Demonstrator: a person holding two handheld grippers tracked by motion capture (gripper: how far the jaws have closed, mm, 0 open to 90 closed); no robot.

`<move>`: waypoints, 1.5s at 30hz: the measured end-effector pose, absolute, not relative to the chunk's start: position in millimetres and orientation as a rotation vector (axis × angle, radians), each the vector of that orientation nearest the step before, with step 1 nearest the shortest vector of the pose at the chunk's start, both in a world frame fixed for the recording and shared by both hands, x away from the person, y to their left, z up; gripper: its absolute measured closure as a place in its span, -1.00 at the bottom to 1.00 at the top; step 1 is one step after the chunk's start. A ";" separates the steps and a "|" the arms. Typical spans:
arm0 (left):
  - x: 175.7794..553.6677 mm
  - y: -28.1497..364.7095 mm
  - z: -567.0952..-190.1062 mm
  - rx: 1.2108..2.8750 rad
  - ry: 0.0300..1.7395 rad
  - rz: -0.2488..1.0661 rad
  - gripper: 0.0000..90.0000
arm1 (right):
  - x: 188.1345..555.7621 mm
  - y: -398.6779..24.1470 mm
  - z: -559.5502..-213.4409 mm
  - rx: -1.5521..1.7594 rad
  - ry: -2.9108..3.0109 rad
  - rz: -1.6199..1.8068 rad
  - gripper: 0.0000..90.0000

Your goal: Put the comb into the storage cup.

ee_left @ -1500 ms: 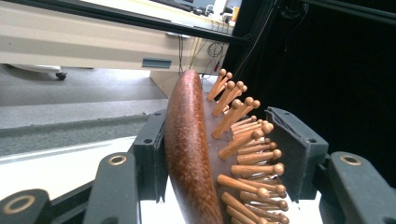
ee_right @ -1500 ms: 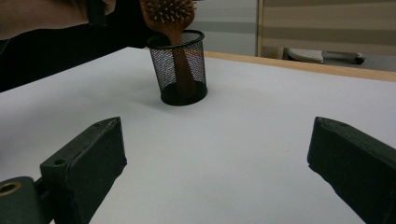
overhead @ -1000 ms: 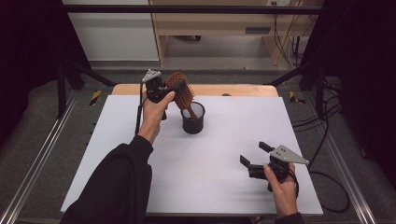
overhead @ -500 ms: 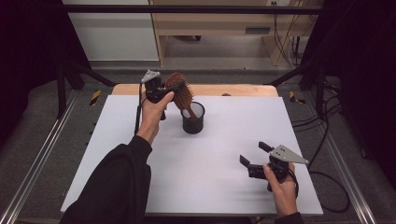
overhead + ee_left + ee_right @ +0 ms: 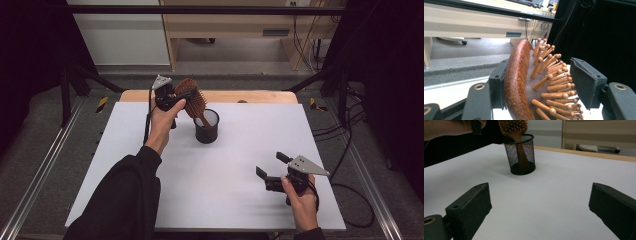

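A wooden hairbrush (image 5: pixel 191 95) stands tilted with its handle down inside a black mesh cup (image 5: pixel 206 127) at the back middle of the white table (image 5: pixel 225 175). My left gripper (image 5: pixel 179 99) is shut on the brush head, its jaws on either side of the brush. In the left gripper view one jaw presses the smooth back of the hairbrush (image 5: pixel 517 75) and the other meets the bristle tips. My right gripper (image 5: pixel 271 164) hovers open near the front right. Its view looks across the table at the cup (image 5: pixel 520 152) and the brush handle inside it.
A strip of wooden board (image 5: pixel 260 96) runs along the table's back edge. Metal rails (image 5: pixel 45 165) flank the table, and cables (image 5: pixel 350 150) lie on the floor to the right. Bare white surface lies between the cup and my right gripper.
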State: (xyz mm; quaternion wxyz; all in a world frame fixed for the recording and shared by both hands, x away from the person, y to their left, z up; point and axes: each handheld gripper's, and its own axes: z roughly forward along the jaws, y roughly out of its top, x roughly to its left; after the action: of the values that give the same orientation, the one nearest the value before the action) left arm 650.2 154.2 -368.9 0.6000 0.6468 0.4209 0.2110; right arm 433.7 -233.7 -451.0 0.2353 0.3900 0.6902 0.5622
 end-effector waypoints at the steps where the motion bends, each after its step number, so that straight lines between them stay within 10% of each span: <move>1: 650.2 154.2 -369.1 1.499 0.975 0.490 -0.19 | 433.7 -233.7 -451.1 1.069 1.894 1.542 -0.90; 45: 645.9 154.1 -368.8 1.483 1.006 0.518 -0.82 | 433.6 -232.6 -451.4 1.068 1.903 1.542 -0.90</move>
State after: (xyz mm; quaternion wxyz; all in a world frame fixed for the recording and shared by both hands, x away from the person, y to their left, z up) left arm 645.9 154.1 -368.8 0.5955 0.6386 0.4333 0.2232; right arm 433.6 -232.6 -451.4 0.2326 0.3886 0.6927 0.5613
